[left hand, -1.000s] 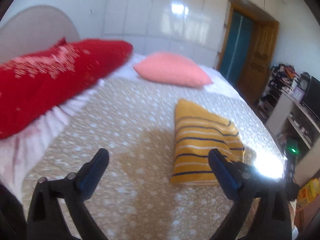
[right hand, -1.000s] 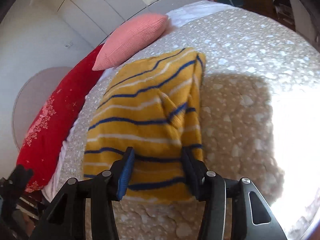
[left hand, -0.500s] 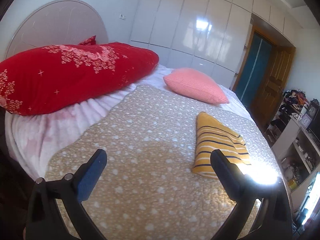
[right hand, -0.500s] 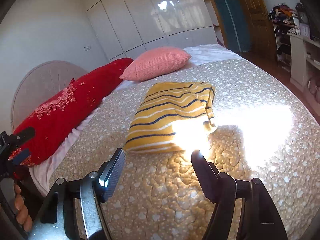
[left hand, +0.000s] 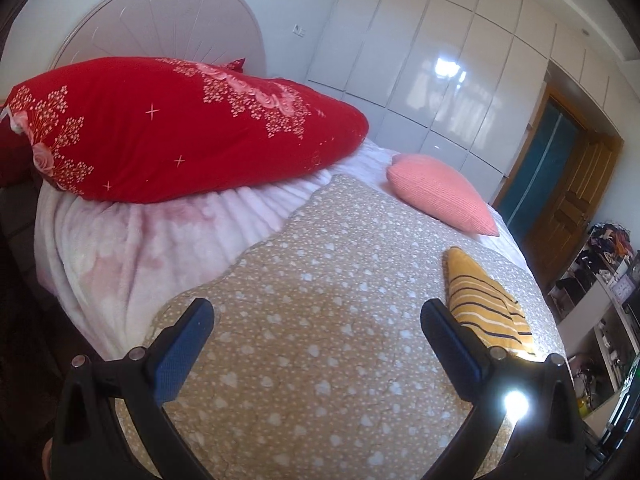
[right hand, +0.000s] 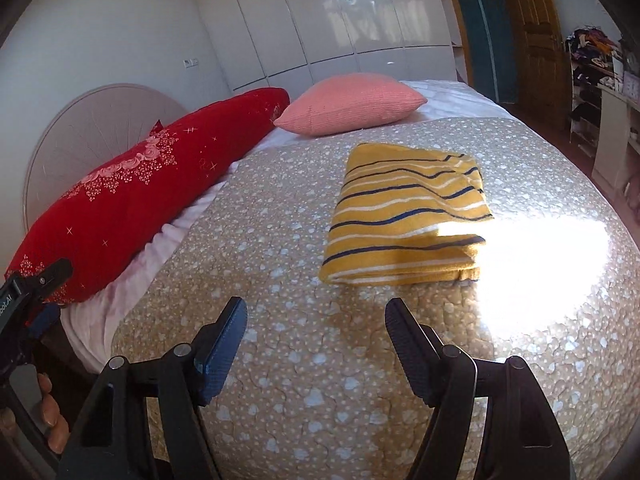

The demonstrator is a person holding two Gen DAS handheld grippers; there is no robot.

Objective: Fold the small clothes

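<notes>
Yellow knit with thin navy and white stripes — a small sweater, already folded into a compact, roughly rectangular stack — lies flat on the beige heart-print quilt of the bed, nearer the foot than the pillows and partly caught by a bright patch of sunlight at its near right corner. Judged from its slack layered edges, the garment is soft, light and limp: it should sag where unsupported, and its layers are likely to slide apart if lifted by one corner. A sensible hold would be along the thick folded edge facing the right wrist camera, pinching all the layers together, with the second gripper taking the far edge if the stack has to be carried. The left gripper hovers over bare quilt with jaws spread wide and nothing between them; the sweater appears just beyond its right finger, not touching it. The right gripper is likewise parted and empty — the sweater sits ahead of it, apart from both fingertips. A red floral pillow and a pink ribbed cushion lie toward the rounded headboard, well clear of the garment. Surface texture is a fine rib; the stripes run along the longer side and bend slightly where the fabric puckers near the far right corner.
</notes>
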